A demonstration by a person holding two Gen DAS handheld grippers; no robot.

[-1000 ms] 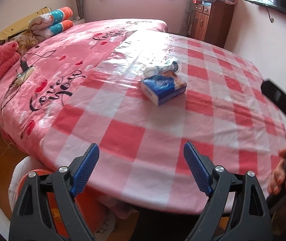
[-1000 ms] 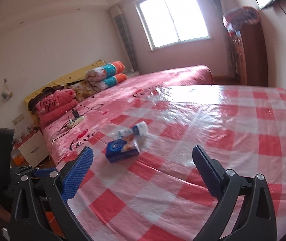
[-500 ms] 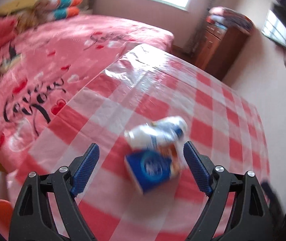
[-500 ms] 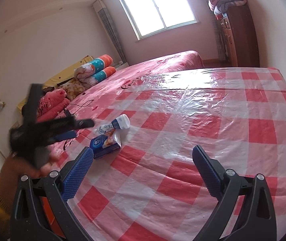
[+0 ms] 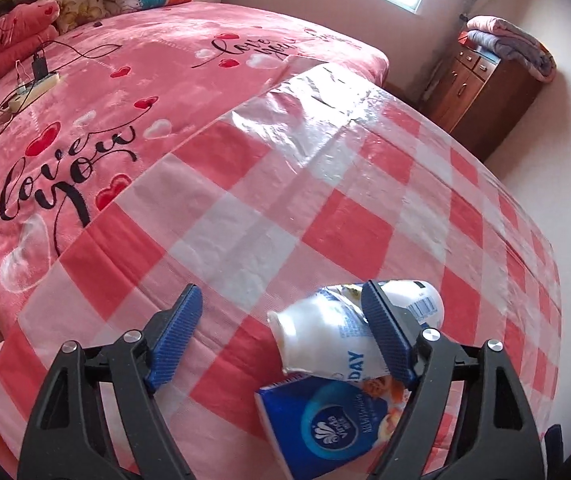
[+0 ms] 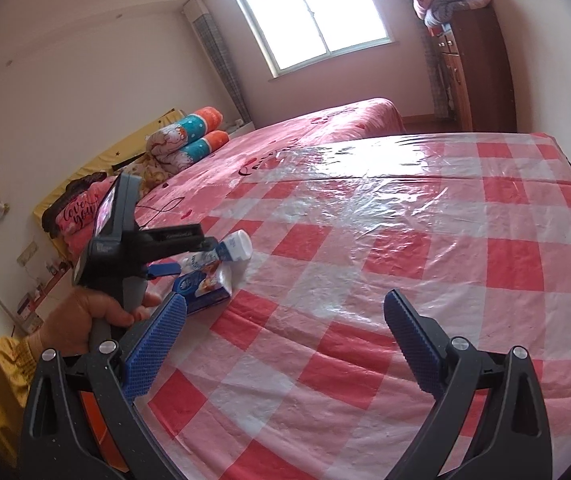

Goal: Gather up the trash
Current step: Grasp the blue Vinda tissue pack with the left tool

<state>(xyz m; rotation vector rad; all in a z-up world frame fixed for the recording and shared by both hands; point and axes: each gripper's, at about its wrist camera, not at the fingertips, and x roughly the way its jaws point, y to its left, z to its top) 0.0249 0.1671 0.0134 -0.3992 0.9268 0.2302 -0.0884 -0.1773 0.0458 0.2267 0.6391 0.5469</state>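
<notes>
A big bed [image 5: 85, 92] fills the room, with a red checked plastic sheet [image 5: 325, 208] over it. On the sheet a squashed white bottle [image 5: 325, 332] lies on its side, touching a blue box [image 5: 325, 424]. The left gripper [image 5: 285, 340] is at the bottle, its fingers [image 5: 383, 336] closing; the bottle lies toward the right one, pointing across the gap. The right gripper [image 6: 281, 348] waits far from the bottle, fingers wide, holding nothing.

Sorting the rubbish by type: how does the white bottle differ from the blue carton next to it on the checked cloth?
The white bottle is rounded and lies on its side; the blue carton is flat-sided and boxy. The bottle is mostly white with a blue label; the carton is mostly blue with a round white logo. The bottle lies partly on top of the carton. The bottle sits between the closing left tongs; the carton lies nearer the camera. Both lie on the checked cloth.
</notes>
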